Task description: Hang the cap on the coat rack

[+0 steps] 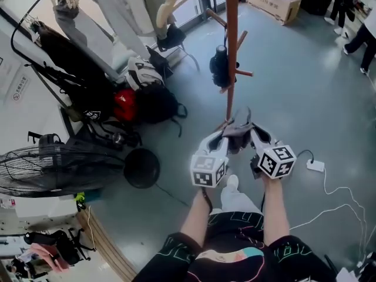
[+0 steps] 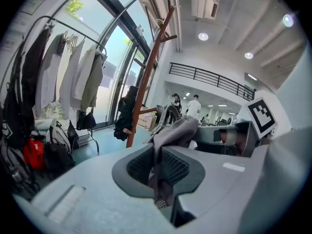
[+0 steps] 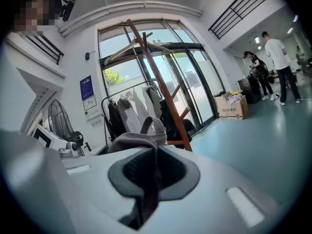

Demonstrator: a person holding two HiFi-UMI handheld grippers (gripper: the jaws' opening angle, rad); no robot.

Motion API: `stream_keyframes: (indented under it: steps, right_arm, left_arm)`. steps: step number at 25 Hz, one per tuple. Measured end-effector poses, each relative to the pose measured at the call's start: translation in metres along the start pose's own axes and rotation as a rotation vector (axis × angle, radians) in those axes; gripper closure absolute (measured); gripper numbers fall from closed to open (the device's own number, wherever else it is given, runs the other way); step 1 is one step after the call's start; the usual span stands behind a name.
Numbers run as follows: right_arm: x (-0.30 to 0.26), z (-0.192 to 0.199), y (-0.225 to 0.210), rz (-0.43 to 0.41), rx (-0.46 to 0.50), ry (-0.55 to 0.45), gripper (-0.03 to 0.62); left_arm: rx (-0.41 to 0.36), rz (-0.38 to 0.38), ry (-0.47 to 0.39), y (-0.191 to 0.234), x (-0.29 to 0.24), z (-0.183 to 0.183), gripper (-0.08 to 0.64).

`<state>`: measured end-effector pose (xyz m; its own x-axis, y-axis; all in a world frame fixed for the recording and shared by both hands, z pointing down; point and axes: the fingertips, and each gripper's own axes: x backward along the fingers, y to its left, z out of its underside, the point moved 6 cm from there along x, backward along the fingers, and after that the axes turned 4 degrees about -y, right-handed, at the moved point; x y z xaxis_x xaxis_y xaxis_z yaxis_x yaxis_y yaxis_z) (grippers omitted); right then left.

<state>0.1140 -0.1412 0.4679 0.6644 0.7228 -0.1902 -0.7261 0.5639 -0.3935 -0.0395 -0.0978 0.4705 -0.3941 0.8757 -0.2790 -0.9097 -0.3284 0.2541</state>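
Far left: black pedestal fan point(image 1: 53, 168) on the floor, then a black clothes rail with pale coats point(image 1: 111, 16), with a red bag point(image 1: 124, 104) below it. Left gripper point(image 1: 224, 137): fingers point(image 2: 178, 168) narrow, clamped on one edge of the grey fabric cap point(image 1: 238, 134). Cap spans both grippers in the air, low by the pole of the reddish-brown wooden coat rack point(image 1: 231, 51), clear of its pegs. Black item point(image 1: 220, 64) hangs on a peg above. Right gripper point(image 1: 254, 134): fingers point(image 3: 171, 172) nearly together, pinching the cap's other edge. White power strip point(image 1: 315, 165) on the floor, far right.
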Motion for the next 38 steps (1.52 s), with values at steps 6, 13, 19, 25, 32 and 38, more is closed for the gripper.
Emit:
stream_keyframes:
  steps: [6,13,19,25,32,38]
  right_arm:
    - [-0.03,-0.024,-0.03,-0.02,-0.026,-0.016,0.571]
    - [-0.049,-0.033,-0.048,-0.058,-0.037,-0.014,0.571]
    - [-0.078,-0.011,-0.055,-0.089,-0.068,0.038,0.569]
    - [-0.106,-0.001,-0.054,-0.09,-0.08,0.075,0.569]
    - [-0.127,0.013,-0.052,-0.069,-0.064,0.137,0.568]
    - [-0.144,0.036,-0.051,-0.073,-0.105,0.178,0.568]
  left_arm:
    - [-0.082,-0.007,0.022,0.005,-0.04,-0.022,0.52]
    - [-0.048,-0.022,0.021,0.015,-0.064,-0.029,0.519]
    - [-0.02,-0.075,0.067,0.037,-0.072,-0.01,0.518]
    - [-0.012,-0.097,0.105,0.06,-0.079,-0.005,0.518]
    - [0.018,-0.106,0.154,0.083,-0.086,0.008,0.518]
    - [0.04,-0.128,0.203,0.101,-0.087,0.026,0.518]
